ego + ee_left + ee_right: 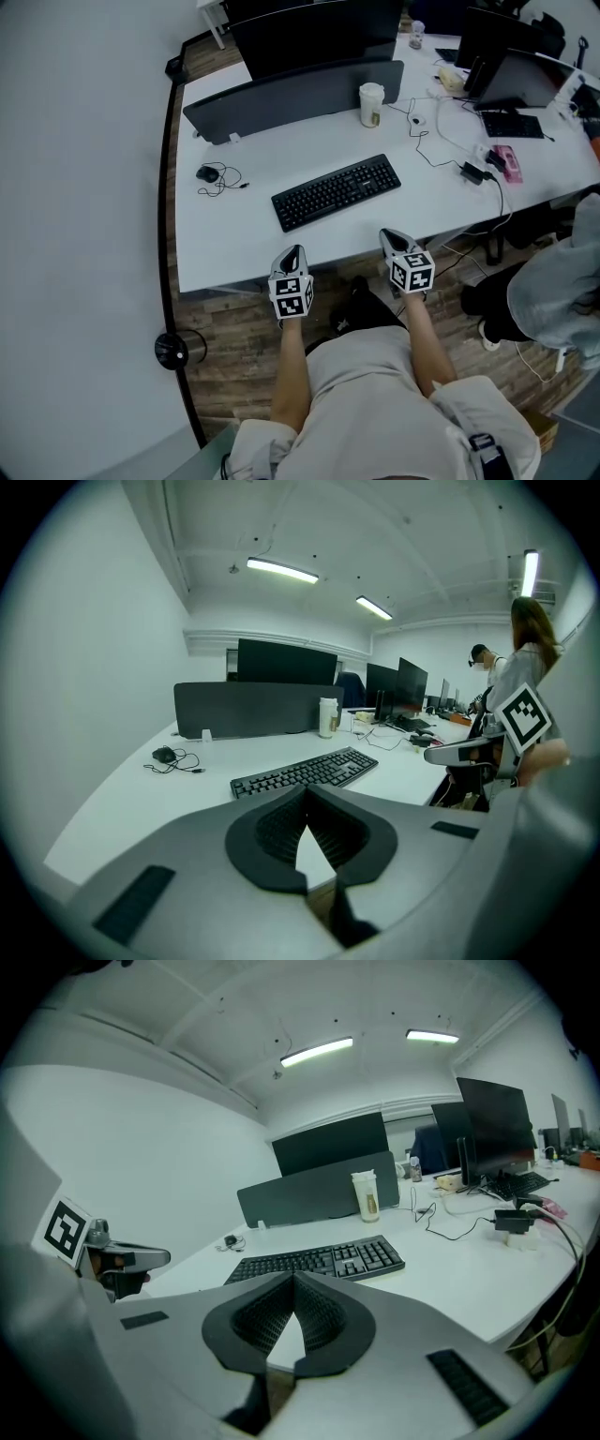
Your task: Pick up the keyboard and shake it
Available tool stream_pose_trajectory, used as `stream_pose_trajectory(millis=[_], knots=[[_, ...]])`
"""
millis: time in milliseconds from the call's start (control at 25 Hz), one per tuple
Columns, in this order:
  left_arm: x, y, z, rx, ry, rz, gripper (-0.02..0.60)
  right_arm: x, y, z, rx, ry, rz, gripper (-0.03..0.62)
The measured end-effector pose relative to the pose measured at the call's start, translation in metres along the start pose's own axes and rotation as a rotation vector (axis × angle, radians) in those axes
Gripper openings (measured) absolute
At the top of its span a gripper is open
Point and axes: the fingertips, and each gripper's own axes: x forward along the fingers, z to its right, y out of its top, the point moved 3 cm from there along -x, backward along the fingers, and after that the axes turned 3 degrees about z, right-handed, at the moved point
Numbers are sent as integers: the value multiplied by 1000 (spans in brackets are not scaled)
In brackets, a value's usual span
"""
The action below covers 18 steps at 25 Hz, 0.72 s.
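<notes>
Keyboard [336,192]: black, full-sized, lay flat on the white desk [234,239], untouched. Sat slantwise, right end farther from the person than the left. Rested ahead of both grippers and between their lines of aim, apart from each.

Left gripper [292,253]: hovered over the desk's near edge, short of the keyboard's left end. Had jaws pressed together tip to tip, nothing pinched; showed only bare desk through the small gap below the tips in the left gripper view. Pointed forward and somewhat downward. Bore a marker cube [291,292] at the rear.

Right gripper [395,236]: hung at the same near edge, short of the keyboard's right end, not touching it. Had jaws likewise closed tight and empty, as seen in the right gripper view. Bore a second marker cube [412,272].

Pale cup [371,104]: stood upright beyond the keyboard's right end, just before a dark divider panel [291,94]. Mouse [208,173]: lay with a loosely coiled cable well to the keyboard's left. Black adapter [472,172]: lay on the desk's right part, cable trailing off, with a pink object [507,161] just beside it. Dark monitor [319,33]: stood behind the panel. Second person [562,291]: in grey, showed partly at the right, off the desk's corner.
</notes>
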Motion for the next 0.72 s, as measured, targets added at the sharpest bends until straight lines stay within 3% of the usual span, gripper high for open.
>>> stream_pose_trajectory(millis=[720], knots=[[0,-1,-6,6,-13,4,15,6,1,-7,-15,-9,-16,40]])
